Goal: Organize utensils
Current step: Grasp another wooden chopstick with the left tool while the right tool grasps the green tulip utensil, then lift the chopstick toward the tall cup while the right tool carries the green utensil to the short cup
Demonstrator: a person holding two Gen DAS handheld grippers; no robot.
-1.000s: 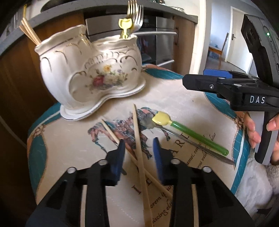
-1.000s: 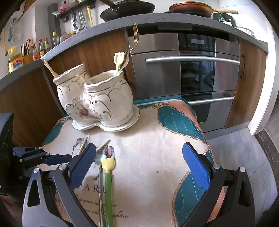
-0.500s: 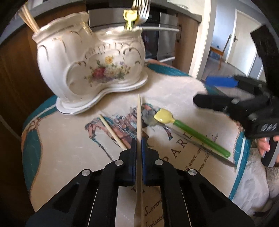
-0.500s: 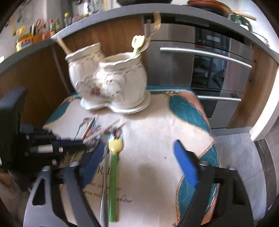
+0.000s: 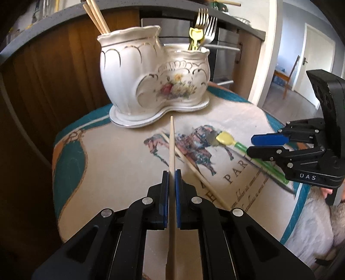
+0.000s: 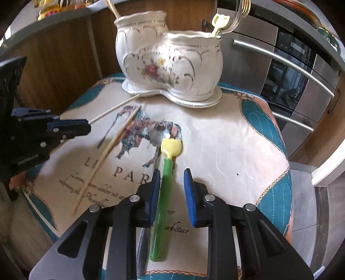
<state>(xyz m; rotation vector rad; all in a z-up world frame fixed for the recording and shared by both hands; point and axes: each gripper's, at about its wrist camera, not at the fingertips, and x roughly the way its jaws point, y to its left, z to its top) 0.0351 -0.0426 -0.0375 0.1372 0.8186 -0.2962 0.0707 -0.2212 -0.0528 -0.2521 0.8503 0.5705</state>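
My left gripper [image 5: 171, 174] is shut on a wooden chopstick [image 5: 171, 142] and holds it off the cloth, pointing at the white ceramic holder [image 5: 151, 71]. A second chopstick [image 5: 194, 168] lies on the cloth beside it. The holder's left cup has chopsticks [image 5: 97, 15], its right cup forks [image 5: 204, 23]. My right gripper [image 6: 172, 174] is open, its jaws either side of a green-handled utensil with a yellow tulip end [image 6: 167, 172]; a metal utensil [image 6: 158, 135] lies under it. The held chopstick [image 6: 114, 109] and left gripper [image 6: 64, 127] show in the right wrist view.
The printed cloth [image 5: 107, 172] covers a small round table. A wooden cabinet [image 5: 43, 75] stands behind on the left and a steel oven [image 6: 291, 71] on the right. A doorway [image 5: 312, 53] opens at far right.
My left gripper closed on the chopstick and lifted it off the cloth. My right gripper moved down over the green-handled utensil and its jaws narrowed around the handle.
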